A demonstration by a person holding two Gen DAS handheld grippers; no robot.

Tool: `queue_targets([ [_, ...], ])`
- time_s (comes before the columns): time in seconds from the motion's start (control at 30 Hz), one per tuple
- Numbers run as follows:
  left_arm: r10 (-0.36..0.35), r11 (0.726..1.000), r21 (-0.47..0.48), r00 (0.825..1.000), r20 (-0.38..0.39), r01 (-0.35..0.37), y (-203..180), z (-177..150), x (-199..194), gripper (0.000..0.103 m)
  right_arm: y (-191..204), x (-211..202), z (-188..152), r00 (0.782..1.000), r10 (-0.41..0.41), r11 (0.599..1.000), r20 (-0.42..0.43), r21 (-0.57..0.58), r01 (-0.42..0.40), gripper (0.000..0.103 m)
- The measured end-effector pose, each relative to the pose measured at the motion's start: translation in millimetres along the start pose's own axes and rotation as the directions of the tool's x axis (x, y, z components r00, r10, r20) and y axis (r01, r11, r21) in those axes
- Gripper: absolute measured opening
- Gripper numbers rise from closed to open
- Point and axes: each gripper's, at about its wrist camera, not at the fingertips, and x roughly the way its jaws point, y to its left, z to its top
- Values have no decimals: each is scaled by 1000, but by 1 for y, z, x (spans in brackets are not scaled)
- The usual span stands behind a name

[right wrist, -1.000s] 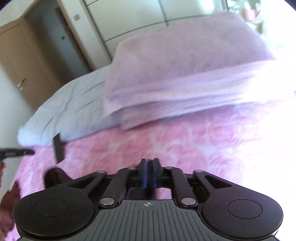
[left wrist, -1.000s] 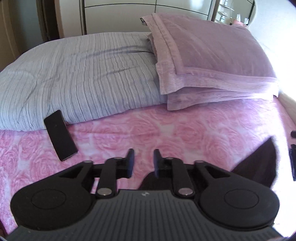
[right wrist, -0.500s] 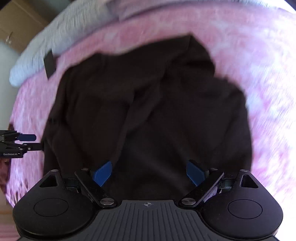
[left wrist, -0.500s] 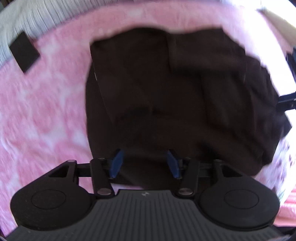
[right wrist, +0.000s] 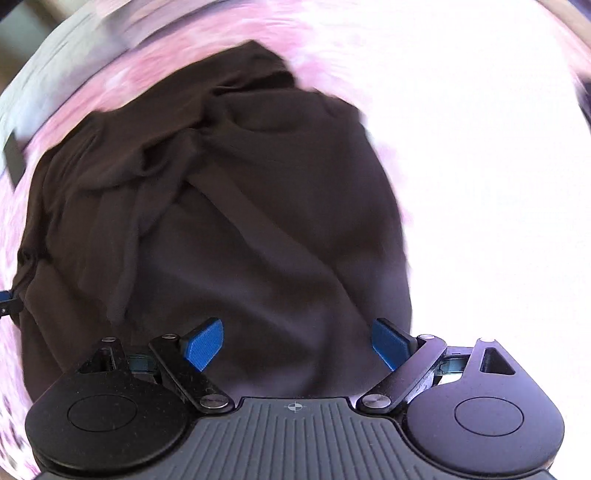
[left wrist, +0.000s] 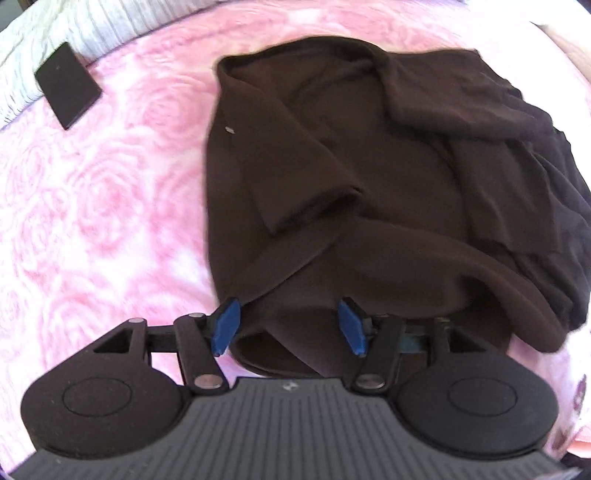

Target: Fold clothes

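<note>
— Covering most of both views is a pink rose-patterned blanket (left wrist: pixel 110 192), right?

— Yes, and a dark brown garment (left wrist: pixel 369 177) lies crumpled on it, filling the middle. In the right wrist view the same garment (right wrist: pixel 240 221) is blurred, with the bedding to its right washed out white.

— How does the cloth lie?

— One sleeve is folded across the body toward the left, another flap is bunched along the right side, and a long fold curves over the near edge.

— Anything else on the bed?

— A grey striped pillow (left wrist: pixel 92 22) at the far left edge, and a black phone (left wrist: pixel 68 89) lying partly against it, well apart from the garment.

— And the grippers?

— The left gripper (left wrist: pixel 289 326) hovers at the garment's near hem, jaws wide, cloth showing between the blue pads (left wrist: pixel 225 326) but not pinched. The right gripper (right wrist: pixel 297 345) has its jaws wide too, with fabric between them. Whether either touches the cloth, I cannot tell.
</note>
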Motion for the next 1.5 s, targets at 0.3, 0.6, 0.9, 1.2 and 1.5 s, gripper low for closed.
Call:
queue_targets([
  [0.3,-143,989,-36,989,-37,142,30,16,29,12,-4,-2,-61,985,141,932,99,322,-165,90],
  [0.6,-81,996,-26,996,32,82,56,-44,-70,5,3,-1,-46,981,124,896,146,409,-174,9],
  [0.9,-135,983,-150,968,-210,105,49,-184,-120,5,1,-54,-69,999,44,969,32,243,-50,6],
  [1.2,-181,982,-110,931,-317,153,48,-178,-121,14,-28,-64,-87,999,-27,973,-43,226,36,7],
  [1.5,-149,985,73,985,-87,155,5,-18,-72,47,-61,-68,-77,995,-99,960,26,267,89,81],
])
